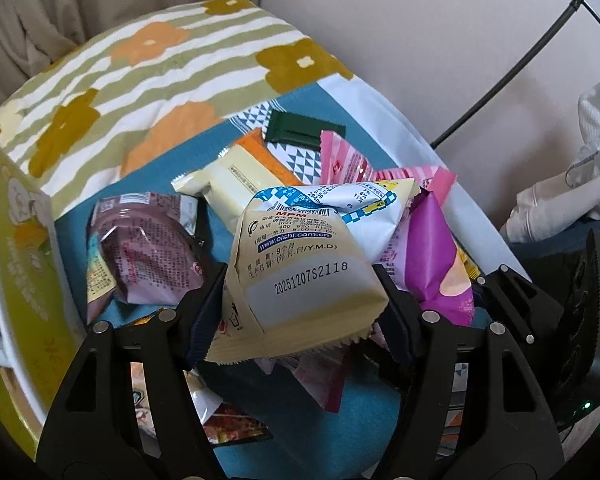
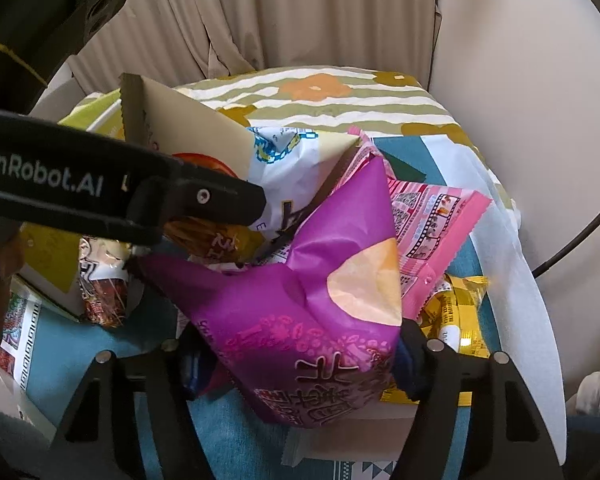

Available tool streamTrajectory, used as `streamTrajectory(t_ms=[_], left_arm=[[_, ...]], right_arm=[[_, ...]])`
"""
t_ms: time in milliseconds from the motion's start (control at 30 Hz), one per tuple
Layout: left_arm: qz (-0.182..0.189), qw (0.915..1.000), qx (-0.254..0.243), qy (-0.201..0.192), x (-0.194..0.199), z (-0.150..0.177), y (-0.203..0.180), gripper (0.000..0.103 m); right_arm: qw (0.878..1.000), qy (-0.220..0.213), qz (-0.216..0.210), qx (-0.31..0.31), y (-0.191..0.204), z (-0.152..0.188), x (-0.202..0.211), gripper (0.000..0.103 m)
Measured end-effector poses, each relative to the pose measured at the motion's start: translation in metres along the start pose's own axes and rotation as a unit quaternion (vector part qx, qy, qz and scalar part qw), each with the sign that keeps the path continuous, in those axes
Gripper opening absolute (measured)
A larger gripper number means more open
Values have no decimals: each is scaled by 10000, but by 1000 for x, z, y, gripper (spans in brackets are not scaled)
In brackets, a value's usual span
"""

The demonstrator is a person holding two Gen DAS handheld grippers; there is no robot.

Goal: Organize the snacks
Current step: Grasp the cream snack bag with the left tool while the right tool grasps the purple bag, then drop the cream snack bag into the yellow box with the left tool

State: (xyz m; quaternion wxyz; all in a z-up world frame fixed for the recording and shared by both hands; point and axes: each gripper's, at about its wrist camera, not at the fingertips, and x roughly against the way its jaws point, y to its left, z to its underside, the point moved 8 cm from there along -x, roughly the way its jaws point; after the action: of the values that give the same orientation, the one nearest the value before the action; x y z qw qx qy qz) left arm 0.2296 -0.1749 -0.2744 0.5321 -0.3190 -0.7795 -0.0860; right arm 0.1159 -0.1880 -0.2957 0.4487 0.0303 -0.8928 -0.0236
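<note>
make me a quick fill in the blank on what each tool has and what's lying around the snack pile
1. The left tool is closed on a cream and ____ crinkly snack packet with a printed date code.
2. The right tool grips a shiny ____ foil snack bag with an orange circle on it.
3. At the far edge of the pile lies a small flat dark ____ wrapper.
4. The snacks sit on a ____ cloth beside a flower-print striped fabric.

Missing words: blue; purple; green; teal

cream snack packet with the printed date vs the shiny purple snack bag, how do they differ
The cream snack packet is pale with plain black print; the shiny purple snack bag is magenta with an orange circle. The left gripper clamps the cream one, the right gripper the purple one. Both are sealed, crinkled foil packs.
</note>
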Motion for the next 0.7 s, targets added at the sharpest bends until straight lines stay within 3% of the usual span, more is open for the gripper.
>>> streamTrajectory(t_ms=[400,700], left_arm=[[-391,9954,342,-804,71,-15,-10,66],[-1000,9770,1006,-1592,154,-8,2,66]], right_arm=[[9985,-492,-222,70,-11,-22,56,65],[9917,-900,-536,743,-8,-61,105,65]])
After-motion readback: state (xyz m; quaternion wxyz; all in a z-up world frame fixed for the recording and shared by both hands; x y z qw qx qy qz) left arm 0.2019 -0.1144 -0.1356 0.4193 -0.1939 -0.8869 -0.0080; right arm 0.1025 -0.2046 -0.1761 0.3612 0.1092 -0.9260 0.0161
